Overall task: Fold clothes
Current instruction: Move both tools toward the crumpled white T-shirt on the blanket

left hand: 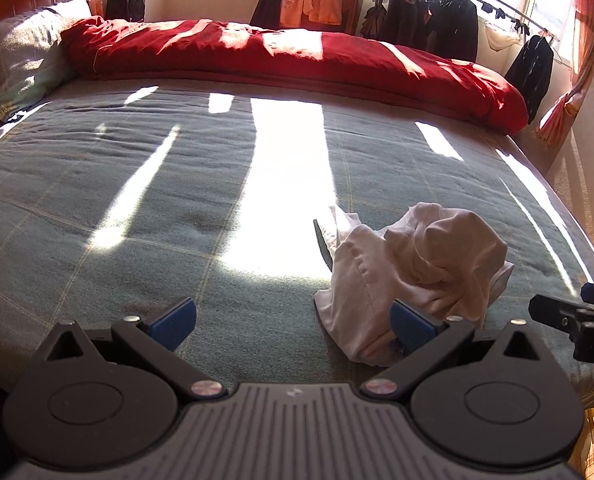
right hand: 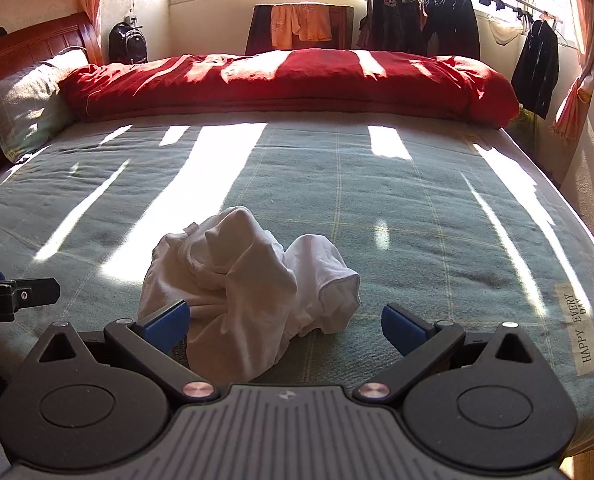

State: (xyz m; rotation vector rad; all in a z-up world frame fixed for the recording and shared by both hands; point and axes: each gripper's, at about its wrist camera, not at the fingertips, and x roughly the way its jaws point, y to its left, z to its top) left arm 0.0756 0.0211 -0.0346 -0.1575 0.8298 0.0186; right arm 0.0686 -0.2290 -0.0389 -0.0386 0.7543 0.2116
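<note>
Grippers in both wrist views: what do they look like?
Both look alike: the left gripper and right gripper have black linkage arms with silver rivets, blue pads on the fingers, round black housings and a grey ribbed body. No cables or sleeves show.

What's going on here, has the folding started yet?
Not yet. A person holds both grippers low over the bed. The white garment lies crumpled on the green blanket, unfolded. The left gripper and the right gripper are both open, empty, at the garment's near edge, one on each side.
</note>
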